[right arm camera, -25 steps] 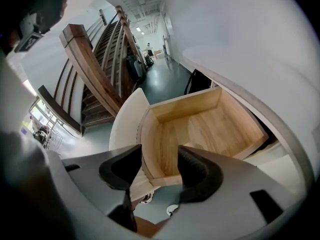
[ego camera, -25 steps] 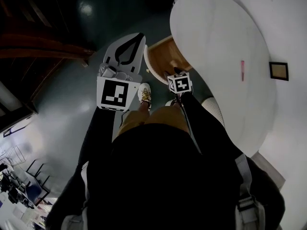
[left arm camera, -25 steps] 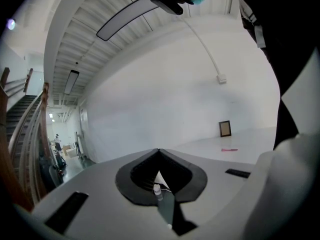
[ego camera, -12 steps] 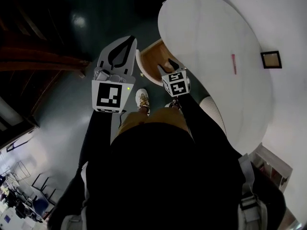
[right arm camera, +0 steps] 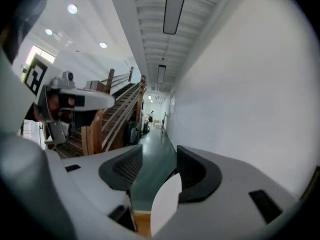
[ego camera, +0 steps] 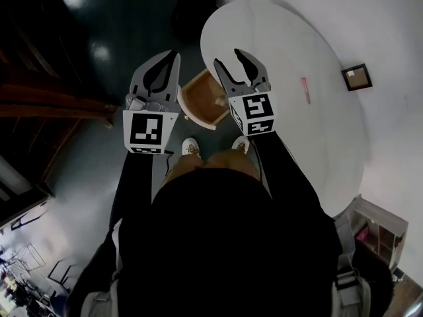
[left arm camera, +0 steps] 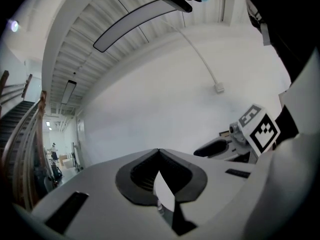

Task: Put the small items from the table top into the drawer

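A white oval table top (ego camera: 284,51) fills the upper right of the head view, above a dark glossy floor (ego camera: 99,51) that mirrors the ceiling lights. A wooden staircase (ego camera: 39,91) runs down the left side, and a white wall (right arm camera: 250,84) lines a long corridor in the right gripper view. Two small things lie on the table top, well apart from the grippers: a slim pink item (ego camera: 305,90) and a dark-framed square (ego camera: 357,77) near the far rim, with bare white surface around them. The wooden drawer (ego camera: 198,101) stands pulled out under the table's near-left edge (a pale speck lies inside, too small to tell what). The left gripper (ego camera: 175,53) is held over the floor just left of the drawer, clenched tip to tip with nothing in it. The right gripper (ego camera: 228,58) is raised over the drawer's right side and the table rim, jaws released and apart, only floor and table edge showing between them. The person's dark sleeves and body cover the lower picture; two shoes (ego camera: 190,146) show below the drawer, and a shelf unit (ego camera: 378,233) stands at lower right.
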The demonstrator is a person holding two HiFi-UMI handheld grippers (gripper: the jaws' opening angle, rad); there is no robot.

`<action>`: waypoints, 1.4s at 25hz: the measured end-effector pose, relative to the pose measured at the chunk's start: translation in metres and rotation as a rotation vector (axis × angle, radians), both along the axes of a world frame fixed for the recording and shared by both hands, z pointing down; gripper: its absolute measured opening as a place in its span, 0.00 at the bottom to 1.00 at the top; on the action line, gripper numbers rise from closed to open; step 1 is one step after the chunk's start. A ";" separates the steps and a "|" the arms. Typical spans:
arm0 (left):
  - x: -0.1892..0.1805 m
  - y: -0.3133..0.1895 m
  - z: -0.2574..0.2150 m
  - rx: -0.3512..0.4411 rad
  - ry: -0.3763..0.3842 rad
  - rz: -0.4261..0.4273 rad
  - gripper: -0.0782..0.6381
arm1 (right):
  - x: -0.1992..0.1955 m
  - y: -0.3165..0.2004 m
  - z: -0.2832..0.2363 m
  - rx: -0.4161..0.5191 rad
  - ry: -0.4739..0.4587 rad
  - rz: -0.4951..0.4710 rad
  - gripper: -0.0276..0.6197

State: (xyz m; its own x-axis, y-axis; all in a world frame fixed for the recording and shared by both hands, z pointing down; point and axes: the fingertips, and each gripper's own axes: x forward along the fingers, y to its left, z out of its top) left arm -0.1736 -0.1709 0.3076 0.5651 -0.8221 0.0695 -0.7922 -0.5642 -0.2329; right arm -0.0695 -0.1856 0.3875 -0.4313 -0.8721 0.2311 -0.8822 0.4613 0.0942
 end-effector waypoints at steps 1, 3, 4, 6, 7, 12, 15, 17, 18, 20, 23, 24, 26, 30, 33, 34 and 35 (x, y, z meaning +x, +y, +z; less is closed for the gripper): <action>0.003 -0.002 -0.003 0.007 -0.002 0.003 0.13 | 0.003 -0.002 -0.018 0.039 -0.009 0.000 0.40; 0.009 -0.004 -0.009 0.022 -0.004 0.010 0.13 | 0.012 -0.004 -0.054 0.133 -0.033 0.028 0.39; 0.011 -0.006 -0.013 0.029 -0.004 0.014 0.13 | 0.018 -0.003 -0.072 0.187 -0.044 0.052 0.37; 0.015 -0.009 -0.020 0.042 -0.002 0.023 0.13 | 0.023 -0.002 -0.096 0.256 -0.047 0.069 0.32; 0.018 -0.010 -0.022 0.046 -0.001 0.028 0.13 | 0.023 -0.001 -0.100 0.263 -0.043 0.060 0.32; 0.047 -0.015 -0.026 0.049 0.000 0.076 0.13 | 0.049 0.002 -0.101 0.255 -0.043 0.099 0.32; 0.076 -0.016 -0.025 0.049 -0.002 0.152 0.13 | 0.080 0.008 -0.101 0.261 -0.030 0.175 0.32; 0.097 -0.016 -0.026 0.051 0.000 0.189 0.13 | 0.101 0.012 -0.101 0.263 -0.021 0.212 0.32; 0.109 -0.015 -0.026 0.051 0.003 0.206 0.13 | 0.113 0.015 -0.101 0.263 -0.016 0.230 0.32; 0.133 -0.013 -0.027 0.054 0.007 0.248 0.13 | 0.138 0.020 -0.101 0.258 -0.010 0.275 0.32; 0.176 -0.005 -0.029 0.066 0.012 0.352 0.13 | 0.179 0.035 -0.102 0.256 0.001 0.372 0.32; 0.192 -0.002 -0.029 0.068 0.014 0.388 0.13 | 0.194 0.041 -0.103 0.258 0.008 0.406 0.32; 0.221 0.004 -0.029 0.071 0.024 0.444 0.13 | 0.221 0.053 -0.103 0.266 0.032 0.452 0.32; 0.266 0.016 -0.029 0.072 0.038 0.524 0.13 | 0.263 0.073 -0.104 0.268 0.041 0.523 0.32; 0.295 0.027 -0.025 0.067 0.035 0.572 0.13 | 0.291 0.090 -0.104 0.258 0.029 0.576 0.32; 0.306 0.030 -0.025 0.061 0.038 0.582 0.13 | 0.301 0.096 -0.105 0.260 0.024 0.598 0.32; 0.316 0.033 -0.024 0.055 0.043 0.590 0.13 | 0.311 0.102 -0.108 0.269 0.020 0.620 0.32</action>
